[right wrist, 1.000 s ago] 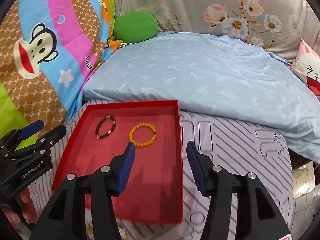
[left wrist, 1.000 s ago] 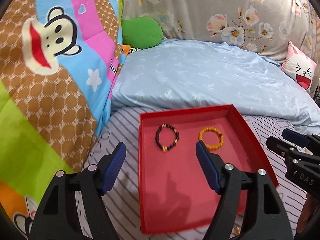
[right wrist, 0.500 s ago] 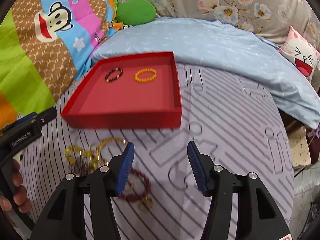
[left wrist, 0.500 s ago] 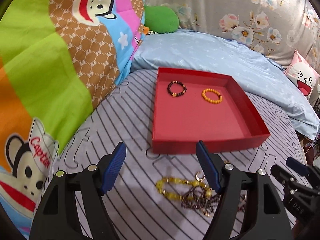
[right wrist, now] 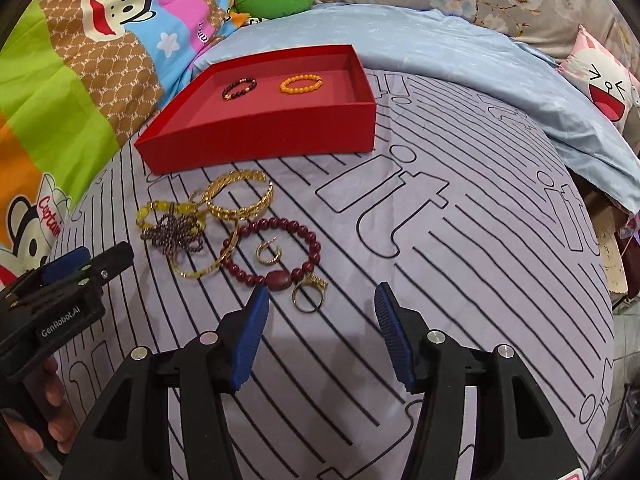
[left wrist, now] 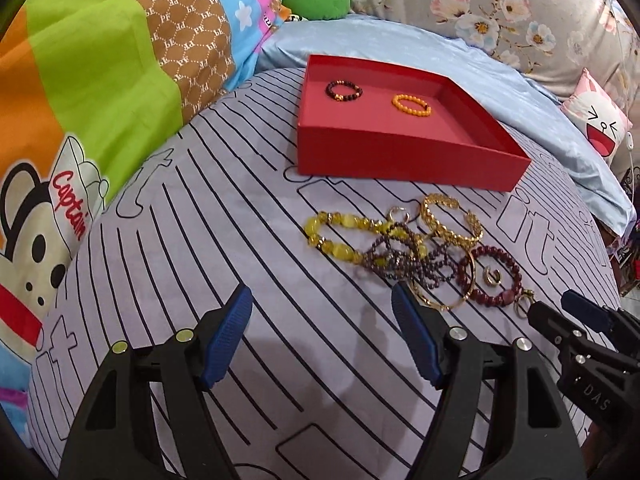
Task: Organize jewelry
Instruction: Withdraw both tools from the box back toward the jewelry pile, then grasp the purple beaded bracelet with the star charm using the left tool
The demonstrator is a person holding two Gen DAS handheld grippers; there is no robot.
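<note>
1. Left gripper (left wrist: 322, 340): jaws parted, nothing between the blue pads, hanging over bare striped sheet (left wrist: 240, 264).
2. Right gripper (right wrist: 320, 334): jaws parted too, empty, with a gold ring (right wrist: 307, 294) just beyond the tips at 12 o'clock and slightly left.
3. At 11 o'clock from the right gripper, a dark red bead bracelet (right wrist: 280, 250) lying flat, ringed around a small gold hoop (right wrist: 268, 255).
4. Further out toward 10 o'clock, a tangled heap: thin gold bangle (right wrist: 208, 268), wide gold cuff (right wrist: 240, 196), yellow bead strand (right wrist: 160, 210), dark chain (right wrist: 174, 234) draped across it.
5. Same heap at 1 o'clock from the left gripper.
6. At 12 o'clock past the heap, a red tray (right wrist: 260, 136) on the sheet.
7. Inside the tray, near its far wall: dark bead bracelet (right wrist: 239, 87) to the left, orange bead bracelet (right wrist: 301, 83) to the right, apart from each other.
8. Beyond the tray, a pale blue pillow (right wrist: 440, 48); at 10 o'clock, a cartoon monkey blanket (right wrist: 100, 40).
</note>
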